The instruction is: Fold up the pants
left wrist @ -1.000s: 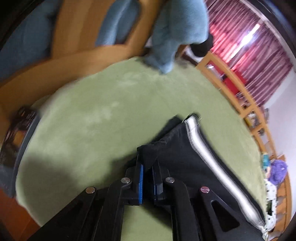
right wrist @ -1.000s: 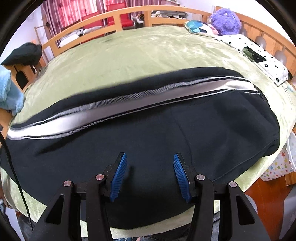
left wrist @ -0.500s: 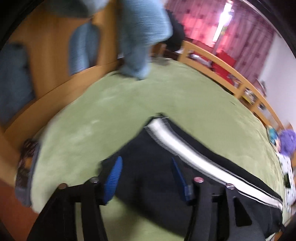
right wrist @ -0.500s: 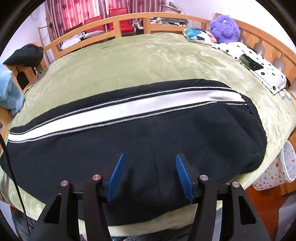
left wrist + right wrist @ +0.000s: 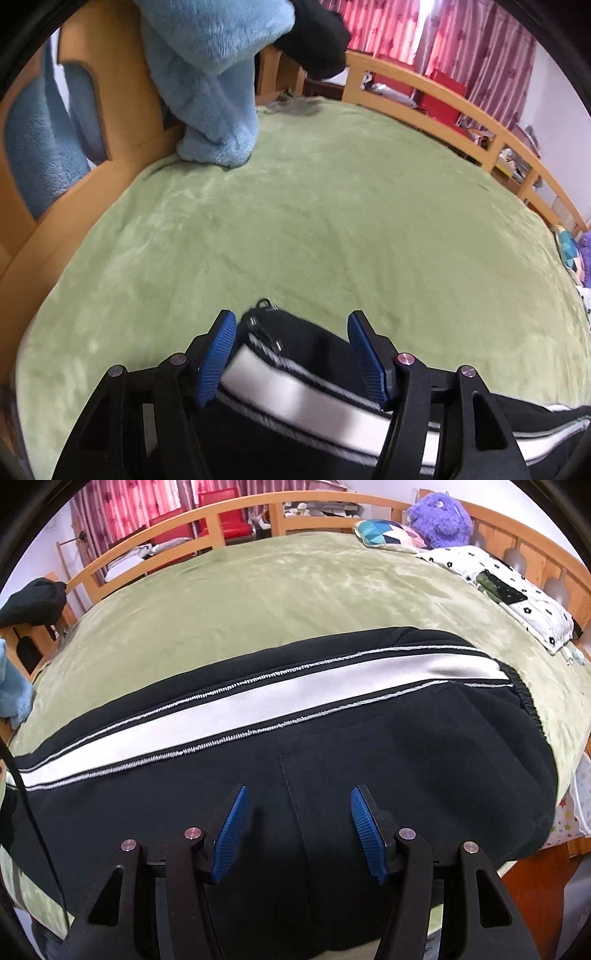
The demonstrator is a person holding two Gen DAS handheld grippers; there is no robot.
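Black pants (image 5: 369,746) with a white side stripe (image 5: 258,705) lie flat along the near edge of a green bed (image 5: 280,590), waistband at the right. My right gripper (image 5: 295,819) is open and empty above the middle of the pants. My left gripper (image 5: 290,350) is open above the leg cuff (image 5: 266,325), whose striped end (image 5: 295,391) lies between the fingers, released. The green bed (image 5: 332,221) stretches ahead of it.
A blue fleece garment (image 5: 214,81) and a dark cloth (image 5: 317,33) hang over the wooden footboard. A wooden rail (image 5: 207,520) runs along the far side. A purple plush (image 5: 439,513), a patterned cushion (image 5: 384,531) and a dotted cloth (image 5: 509,590) lie at the headboard end.
My left gripper opened and let go of the leg cuff, then turned right and drew back. The pants settled flat. My right gripper stayed open and rose slightly.
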